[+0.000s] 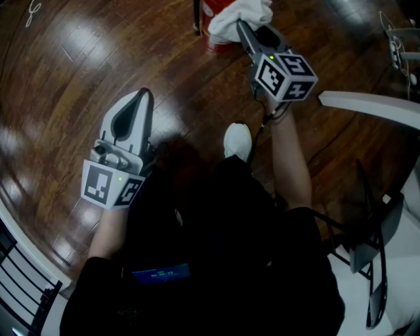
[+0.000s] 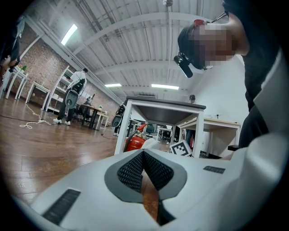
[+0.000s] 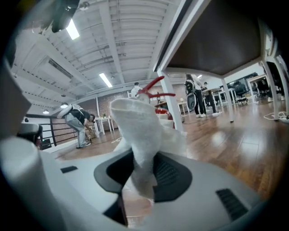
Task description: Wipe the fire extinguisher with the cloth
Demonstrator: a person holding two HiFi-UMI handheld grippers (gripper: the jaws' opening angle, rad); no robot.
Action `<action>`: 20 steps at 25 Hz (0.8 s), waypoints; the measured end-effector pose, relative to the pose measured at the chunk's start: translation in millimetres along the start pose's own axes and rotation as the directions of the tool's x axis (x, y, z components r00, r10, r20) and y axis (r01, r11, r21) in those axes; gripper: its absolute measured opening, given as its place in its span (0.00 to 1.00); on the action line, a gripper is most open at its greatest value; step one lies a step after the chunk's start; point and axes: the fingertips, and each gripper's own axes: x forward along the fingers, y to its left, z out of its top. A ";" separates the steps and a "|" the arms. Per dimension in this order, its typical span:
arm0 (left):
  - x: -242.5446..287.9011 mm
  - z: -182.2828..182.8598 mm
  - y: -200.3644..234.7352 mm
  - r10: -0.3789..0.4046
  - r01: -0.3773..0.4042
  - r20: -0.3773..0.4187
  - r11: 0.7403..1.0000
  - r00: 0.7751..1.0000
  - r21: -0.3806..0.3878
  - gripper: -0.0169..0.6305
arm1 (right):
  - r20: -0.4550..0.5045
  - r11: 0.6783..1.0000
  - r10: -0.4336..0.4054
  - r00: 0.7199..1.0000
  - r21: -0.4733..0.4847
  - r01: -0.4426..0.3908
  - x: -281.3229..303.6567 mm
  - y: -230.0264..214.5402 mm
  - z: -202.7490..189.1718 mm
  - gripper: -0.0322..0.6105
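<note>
The red fire extinguisher stands on the wooden floor at the top of the head view, mostly hidden under the white cloth. My right gripper is shut on the cloth and holds it against the extinguisher. In the right gripper view the cloth rises from between the jaws, and the extinguisher's red handle shows behind it. My left gripper hangs low at the left, shut with nothing in it. The left gripper view shows the extinguisher beside a table leg, farther off.
A white table juts in at the right, with a chair below it. A black railing runs along the lower left. The person's white shoe is on the floor near the middle. People and desks stand far off.
</note>
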 end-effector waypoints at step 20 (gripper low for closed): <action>-6.1 0.6 1.8 0.029 -0.029 0.000 1.000 1.000 0.005 0.03 | -0.352 0.999 -0.046 0.935 -0.021 0.042 48.1 -33.9 -161.3 0.26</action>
